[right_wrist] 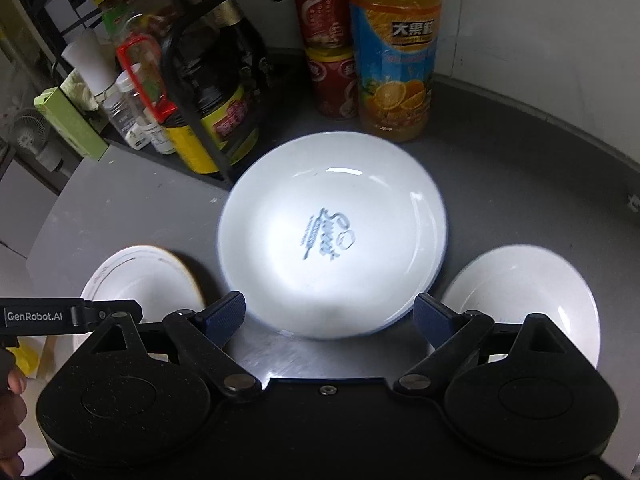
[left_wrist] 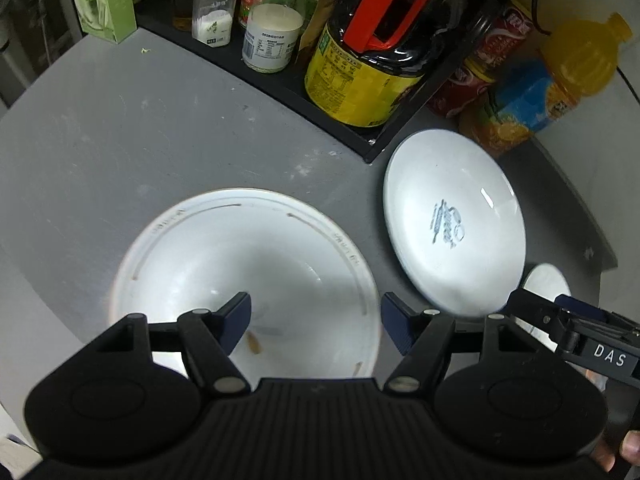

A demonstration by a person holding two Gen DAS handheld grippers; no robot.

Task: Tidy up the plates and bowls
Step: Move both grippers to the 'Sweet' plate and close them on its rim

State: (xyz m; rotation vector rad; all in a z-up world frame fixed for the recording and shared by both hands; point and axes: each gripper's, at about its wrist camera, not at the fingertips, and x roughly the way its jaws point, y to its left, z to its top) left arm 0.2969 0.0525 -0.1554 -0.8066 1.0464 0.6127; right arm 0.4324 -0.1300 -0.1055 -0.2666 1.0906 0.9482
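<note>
plate (right_wrist: pixel 332 236) centre, between two bowls | rack (left_wrist: pixel 280 84) behind-left (bottles on it) | juice bottle (right_wrist: pixel 396 52) behind plate

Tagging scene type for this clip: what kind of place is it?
Likely a home kitchen counter: a condiment rack with a soy sauce jug, an orange juice bottle, and a white plate on the grey countertop.
</note>
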